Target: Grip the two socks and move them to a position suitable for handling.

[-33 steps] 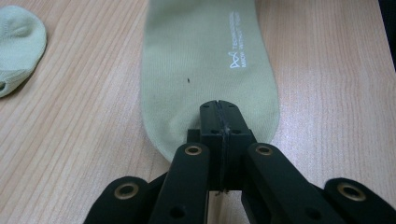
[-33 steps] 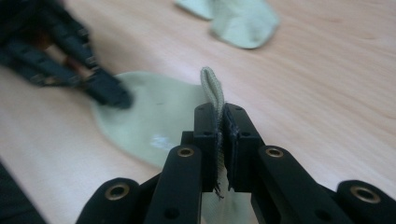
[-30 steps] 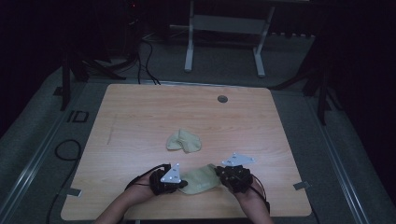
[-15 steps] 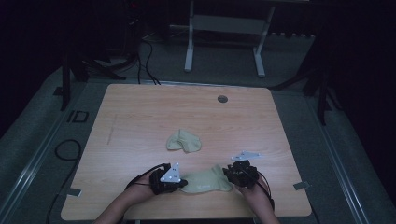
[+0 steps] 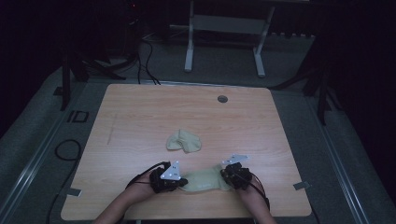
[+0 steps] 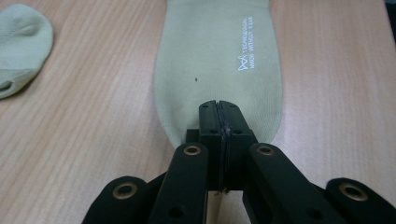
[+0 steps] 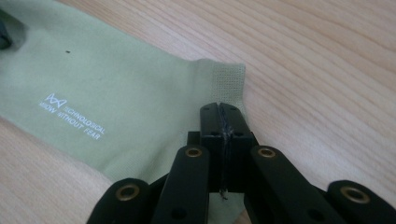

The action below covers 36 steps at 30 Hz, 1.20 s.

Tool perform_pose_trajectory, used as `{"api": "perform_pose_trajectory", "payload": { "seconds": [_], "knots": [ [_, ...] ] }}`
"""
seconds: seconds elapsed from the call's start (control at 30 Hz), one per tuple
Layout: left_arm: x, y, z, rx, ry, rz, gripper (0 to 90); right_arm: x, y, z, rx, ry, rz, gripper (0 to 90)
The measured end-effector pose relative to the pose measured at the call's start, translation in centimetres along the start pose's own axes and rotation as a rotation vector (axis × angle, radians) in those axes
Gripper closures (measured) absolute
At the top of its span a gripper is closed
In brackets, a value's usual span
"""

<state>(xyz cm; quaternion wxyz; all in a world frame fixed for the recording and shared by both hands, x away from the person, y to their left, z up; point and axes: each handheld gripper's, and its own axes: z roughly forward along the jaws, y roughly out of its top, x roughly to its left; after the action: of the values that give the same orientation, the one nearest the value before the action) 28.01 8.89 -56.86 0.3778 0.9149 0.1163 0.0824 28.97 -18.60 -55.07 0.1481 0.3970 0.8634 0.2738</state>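
Flat sock (image 5: 203, 179) lies stretched along the near edge of the table (image 5: 140, 112). Left gripper (image 6: 218, 108) pinches its rounded toe end, jaws pressed together on the fabric. Right gripper (image 7: 219, 112) is clamped the same way on the ribbed cuff end. Holding opposite ends likely serves to pull the sock straight and smooth, printed side up. Second sock (image 5: 184, 140), crumpled, sits beyond the flat one toward table centre, apart from it and untouched.
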Motion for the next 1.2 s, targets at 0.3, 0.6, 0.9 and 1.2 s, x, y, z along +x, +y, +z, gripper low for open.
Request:
{"api": "perform_pose_trajectory", "payload": {
  "seconds": [0.3, 0.6, 0.9, 1.2],
  "knots": [
    [0.6, 1.4, 1.2, 0.013, -0.006, 0.036, 87.7, -1.0, -1.0, -0.8, 0.006, -0.008, 0.038, 88.9],
    [1.0, 2.6, 2.4, 0.013, -0.032, 0.058, 87.3, -2.3, -2.1, -1.5, 0.01, -0.014, 0.065, 88.2],
    [1.1, 3.1, 2.5, 0.035, -0.038, 0.054, 86.1, -2.3, -2.2, -1.7, 0.011, -0.009, 0.064, 85.7],
    [0.6, 4.1, 1.3, -0.002, -0.066, 0.005, 57.6, -1.9, -1.4, -2.7, -0.027, 0.042, 0.038, 66.0]
  ]
}}
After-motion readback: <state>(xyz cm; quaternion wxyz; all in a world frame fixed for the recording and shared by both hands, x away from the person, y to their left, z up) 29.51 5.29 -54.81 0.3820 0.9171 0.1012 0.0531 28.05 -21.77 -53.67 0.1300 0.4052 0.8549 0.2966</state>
